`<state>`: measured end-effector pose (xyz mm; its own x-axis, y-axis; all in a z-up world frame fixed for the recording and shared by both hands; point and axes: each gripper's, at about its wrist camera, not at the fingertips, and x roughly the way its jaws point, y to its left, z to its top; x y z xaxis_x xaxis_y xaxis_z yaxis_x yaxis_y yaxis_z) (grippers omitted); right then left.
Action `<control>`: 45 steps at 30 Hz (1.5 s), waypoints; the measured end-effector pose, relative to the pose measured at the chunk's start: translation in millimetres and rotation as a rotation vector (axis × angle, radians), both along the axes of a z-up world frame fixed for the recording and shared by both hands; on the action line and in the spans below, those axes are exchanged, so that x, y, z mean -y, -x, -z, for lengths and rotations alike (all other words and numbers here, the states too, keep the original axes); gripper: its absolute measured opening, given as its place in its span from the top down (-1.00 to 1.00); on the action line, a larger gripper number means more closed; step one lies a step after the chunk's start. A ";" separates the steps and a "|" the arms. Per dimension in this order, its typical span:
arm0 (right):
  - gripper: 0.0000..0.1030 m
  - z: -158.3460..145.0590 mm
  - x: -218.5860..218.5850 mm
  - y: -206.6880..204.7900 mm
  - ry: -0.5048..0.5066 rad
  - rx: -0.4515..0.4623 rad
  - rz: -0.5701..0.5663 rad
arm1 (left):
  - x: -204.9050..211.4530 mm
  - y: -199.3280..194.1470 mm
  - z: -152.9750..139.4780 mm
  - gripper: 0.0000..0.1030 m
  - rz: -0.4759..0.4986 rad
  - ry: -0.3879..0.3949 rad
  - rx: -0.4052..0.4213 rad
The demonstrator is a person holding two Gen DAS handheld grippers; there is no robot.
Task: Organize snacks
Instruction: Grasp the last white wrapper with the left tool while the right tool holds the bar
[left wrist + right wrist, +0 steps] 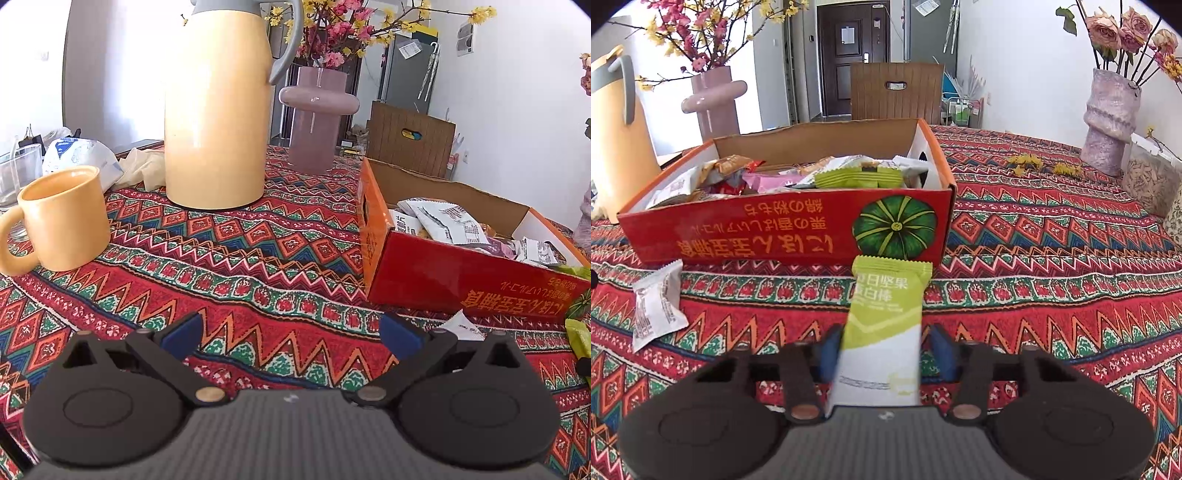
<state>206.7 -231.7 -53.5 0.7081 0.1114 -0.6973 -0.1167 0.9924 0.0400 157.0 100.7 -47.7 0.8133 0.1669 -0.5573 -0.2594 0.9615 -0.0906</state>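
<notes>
Right gripper (884, 349) level, clamped on a green-and-white foil snack bar (882, 328) (print reads "坚果"). Left gripper (291, 334), jaws apart, hovers over the patterned tablecloth (229, 258) beside the red cardboard box (461, 280).

Patterned tablecloth (236, 266) under red snack box (783, 225), mug (62, 218), thermos (214, 110), vases (317, 118)

Green-and-white snack bar (882, 325) pointing at the open red box (798, 229), white packet (655, 306) lying beside the box, wrapped snacks (812, 173) filling it

Cloth (258, 258) ahead open — mug (62, 218), box (443, 273) flank.
</notes>
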 end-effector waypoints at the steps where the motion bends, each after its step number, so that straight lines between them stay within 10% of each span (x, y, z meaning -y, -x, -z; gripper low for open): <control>1: 0.27 -0.3 0.9 0.6 -0.002 0.002 0.000 | 0.0 -0.3 0.1 -1.00 -0.006 -0.004 -0.002; 31: 0.31 9.9 43.5 12.4 -0.299 0.124 0.073 | 122.3 -55.1 -3.7 -1.00 0.107 -0.006 -0.223; 39: 0.31 10.6 46.6 12.7 -0.324 0.128 0.076 | 130.3 -63.1 7.1 -0.69 0.091 -0.008 -0.264; 45: 0.31 10.4 46.4 13.3 -0.328 0.133 0.073 | 129.0 -59.3 2.5 0.15 0.083 -0.024 -0.235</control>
